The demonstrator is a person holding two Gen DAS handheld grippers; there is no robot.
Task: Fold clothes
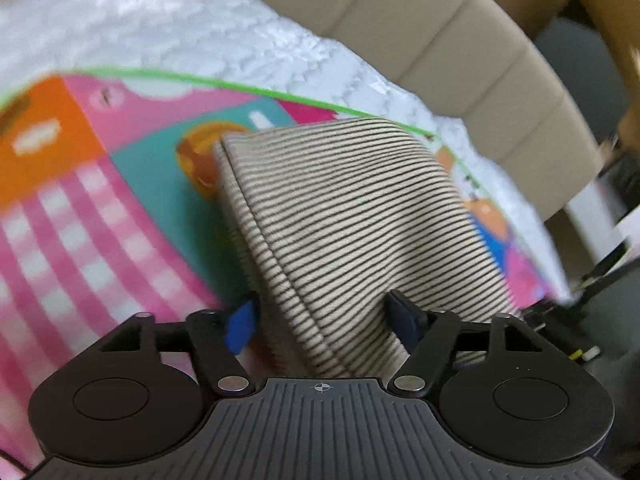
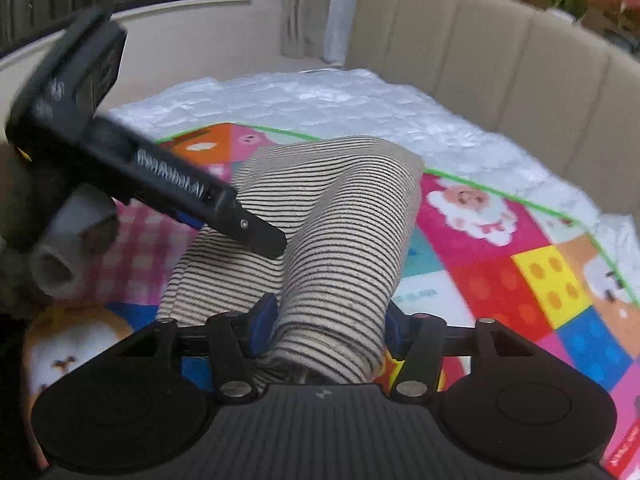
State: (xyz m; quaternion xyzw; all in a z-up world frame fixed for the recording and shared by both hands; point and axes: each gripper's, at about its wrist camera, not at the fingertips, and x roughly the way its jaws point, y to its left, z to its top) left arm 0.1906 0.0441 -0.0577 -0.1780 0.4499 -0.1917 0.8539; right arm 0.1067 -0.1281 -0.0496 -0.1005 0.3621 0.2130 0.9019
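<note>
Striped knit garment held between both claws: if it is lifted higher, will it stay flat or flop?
The striped knit garment will probably flop: it already sags and bunches between the left claw and right claw. It looks light and soft, so it should drape. The ribbed fabric seems grippy, unlikely to slip over the play mat.

Soft, even daylight — no hard shadows, no glare. Both views bow strongly at the edges with dark corners. The mat (image 1: 80, 208) and white cover (image 1: 160, 28) smear with motion blur in the left view; the right view's edges blur too — centre stripes stay sharp.
</note>
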